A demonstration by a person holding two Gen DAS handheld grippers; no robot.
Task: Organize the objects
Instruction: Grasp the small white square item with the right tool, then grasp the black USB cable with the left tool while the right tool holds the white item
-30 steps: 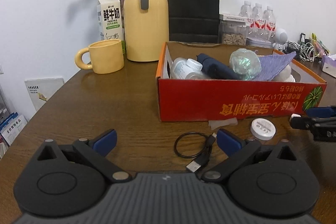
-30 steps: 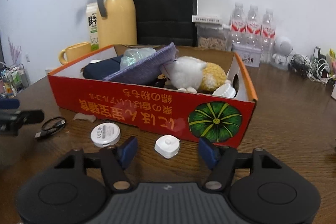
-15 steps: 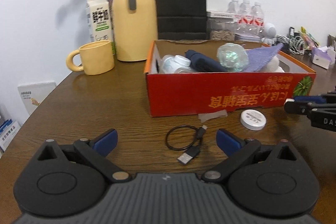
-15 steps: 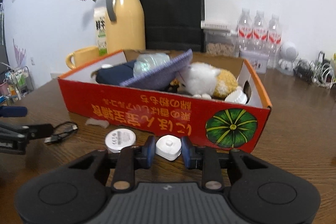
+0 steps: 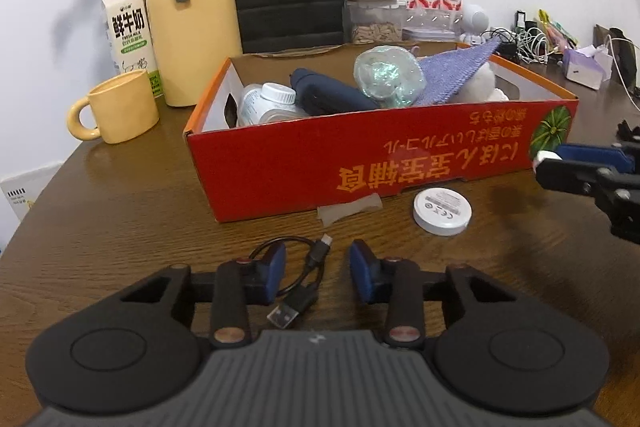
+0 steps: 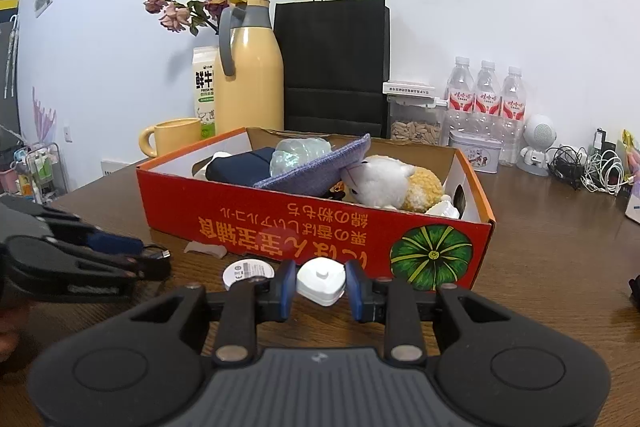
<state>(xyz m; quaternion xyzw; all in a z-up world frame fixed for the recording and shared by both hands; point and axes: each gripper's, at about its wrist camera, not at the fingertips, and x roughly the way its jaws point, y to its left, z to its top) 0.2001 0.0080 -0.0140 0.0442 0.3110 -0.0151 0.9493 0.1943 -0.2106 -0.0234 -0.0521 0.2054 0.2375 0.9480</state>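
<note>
The surface (image 5: 120,211) is dark brown wood with a visible grain, smooth and a little glossy. On it sits a long red cardboard box (image 6: 304,227) with an orange rim, printed lettering and a green pumpkin picture, its walls thin and stiff. Inside are soft and hard things mixed: a purple knitted cloth (image 6: 320,171), a fluffy white and tan plush toy (image 6: 392,183), a dark blue case (image 5: 332,95), a crinkly clear plastic ball (image 5: 388,75) and a white pill bottle (image 5: 268,103).

The left tool (image 5: 316,275) is spread, its blue pads either side of a looped black USB cable (image 5: 296,279) that lies on the surface in front of the box. The cable looks light and limp, so I would take it across the bunched strands near the plug, or the loop may slide out.

The right tool (image 6: 320,285) is pinching a small white plug-like adapter (image 6: 320,281) just in front of the box, seemingly lifted off the surface. It looks like hard, smooth, rounded plastic, light but a bit slippery, best held across its flatter sides as it is now.

A flat white round disc (image 5: 442,211) lies near the box wall, beside a scrap of clear tape (image 5: 348,209).
</note>
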